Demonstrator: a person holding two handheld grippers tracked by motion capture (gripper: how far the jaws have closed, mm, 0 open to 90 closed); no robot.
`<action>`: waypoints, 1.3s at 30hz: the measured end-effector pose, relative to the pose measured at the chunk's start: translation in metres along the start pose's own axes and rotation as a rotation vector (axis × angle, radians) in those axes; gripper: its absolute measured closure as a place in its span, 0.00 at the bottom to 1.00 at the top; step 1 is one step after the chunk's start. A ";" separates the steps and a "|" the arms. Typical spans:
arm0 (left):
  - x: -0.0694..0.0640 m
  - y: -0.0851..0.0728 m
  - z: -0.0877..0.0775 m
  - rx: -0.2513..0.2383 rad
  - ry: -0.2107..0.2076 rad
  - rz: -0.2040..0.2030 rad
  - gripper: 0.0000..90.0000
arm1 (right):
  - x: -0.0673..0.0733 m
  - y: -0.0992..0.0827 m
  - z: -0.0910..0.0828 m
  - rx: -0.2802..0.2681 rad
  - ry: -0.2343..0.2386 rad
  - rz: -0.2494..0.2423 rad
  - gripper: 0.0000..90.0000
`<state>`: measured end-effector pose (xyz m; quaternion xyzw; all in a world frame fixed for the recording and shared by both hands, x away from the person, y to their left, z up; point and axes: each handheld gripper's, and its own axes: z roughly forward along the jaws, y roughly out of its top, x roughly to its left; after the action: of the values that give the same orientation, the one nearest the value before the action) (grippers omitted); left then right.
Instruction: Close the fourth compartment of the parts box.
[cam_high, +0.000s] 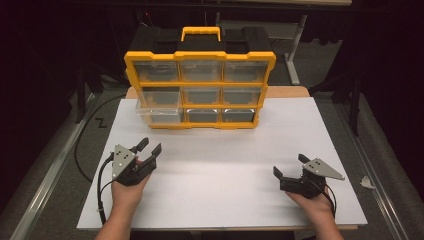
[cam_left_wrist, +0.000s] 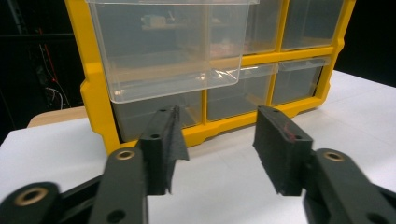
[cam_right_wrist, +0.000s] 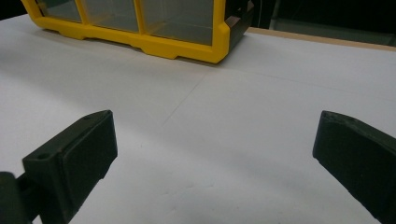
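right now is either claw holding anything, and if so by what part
Nothing is held. The left claw has only air between its jaws, short of the pulled-out clear drawer. The right claw is open over the bare white board.

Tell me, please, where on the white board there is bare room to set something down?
The white board is bare between the left gripper and right gripper, and right of the yellow organizer. It is tight at the pulled-out clear drawer.

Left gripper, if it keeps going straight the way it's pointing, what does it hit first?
Probably the pulled-out clear drawer of the yellow organizer. The left gripper, jaws apart and empty, points at that corner over bare white tabletop; depth is hard to judge.
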<state>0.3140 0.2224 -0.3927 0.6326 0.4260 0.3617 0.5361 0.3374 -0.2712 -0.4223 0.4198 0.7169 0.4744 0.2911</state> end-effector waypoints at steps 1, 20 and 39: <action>0.000 0.000 0.000 -0.001 0.004 0.002 0.61 | 0.000 0.000 0.000 0.000 0.000 0.000 0.01; 0.003 -0.002 -0.003 -0.029 0.019 -0.015 0.95 | -0.001 0.000 -0.001 0.000 -0.003 -0.003 0.02; 0.005 0.007 0.005 -0.029 0.038 -0.046 1.00 | 0.001 0.000 -0.002 0.004 -0.005 -0.011 0.02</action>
<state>0.3213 0.2250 -0.3869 0.6078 0.4451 0.3674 0.5455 0.3353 -0.2709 -0.4222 0.4176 0.7195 0.4703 0.2944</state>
